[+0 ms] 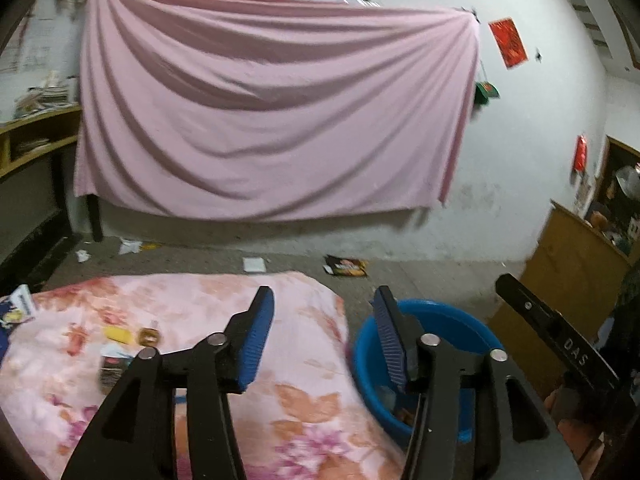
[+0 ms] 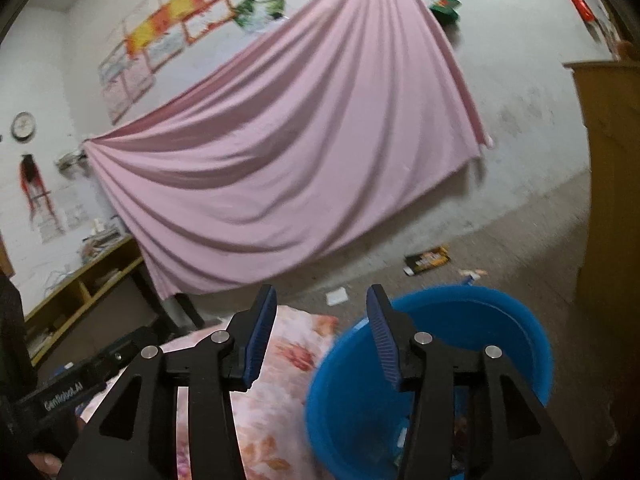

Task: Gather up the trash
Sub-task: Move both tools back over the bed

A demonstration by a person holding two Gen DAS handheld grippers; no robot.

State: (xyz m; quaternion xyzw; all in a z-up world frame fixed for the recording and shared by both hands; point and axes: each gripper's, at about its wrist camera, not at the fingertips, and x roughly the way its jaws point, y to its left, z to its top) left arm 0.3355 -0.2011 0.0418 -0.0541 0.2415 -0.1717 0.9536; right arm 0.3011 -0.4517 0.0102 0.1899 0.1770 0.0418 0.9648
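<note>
Left wrist view: the left hand-held gripper (image 1: 324, 336) hangs with its jaws apart and nothing between the blue pads. The surface under it is covered by a pink floral blanket (image 1: 304, 408). The trash still lying there sits at about nine o'clock from the fingertips: a yellow wrapper (image 1: 118, 335), a small golden piece (image 1: 149, 336) just beside it, and a printed packet (image 1: 113, 368) nearer the camera, its long axis running roughly toward the lens. The blue basin (image 1: 460, 330) stands at three o'clock, beside the blanket's edge, with scraps already inside. By my reading, the next pick calls for a swing leftward, and this gripper is the nearer one. Nothing stands between it and the wrappers. On the floor at twelve o'clock lie a dark snack bag (image 1: 346, 266) and white paper scraps (image 1: 253, 264), well apart.

Right wrist view: the right hand-held gripper (image 2: 322, 330) is also open and empty, hanging over the near rim of the blue basin (image 2: 520, 336), which fills the four o'clock quarter. The snack bag (image 2: 427, 259) lies on the floor at one o'clock. The blanket's trash is out of sight here.
</note>
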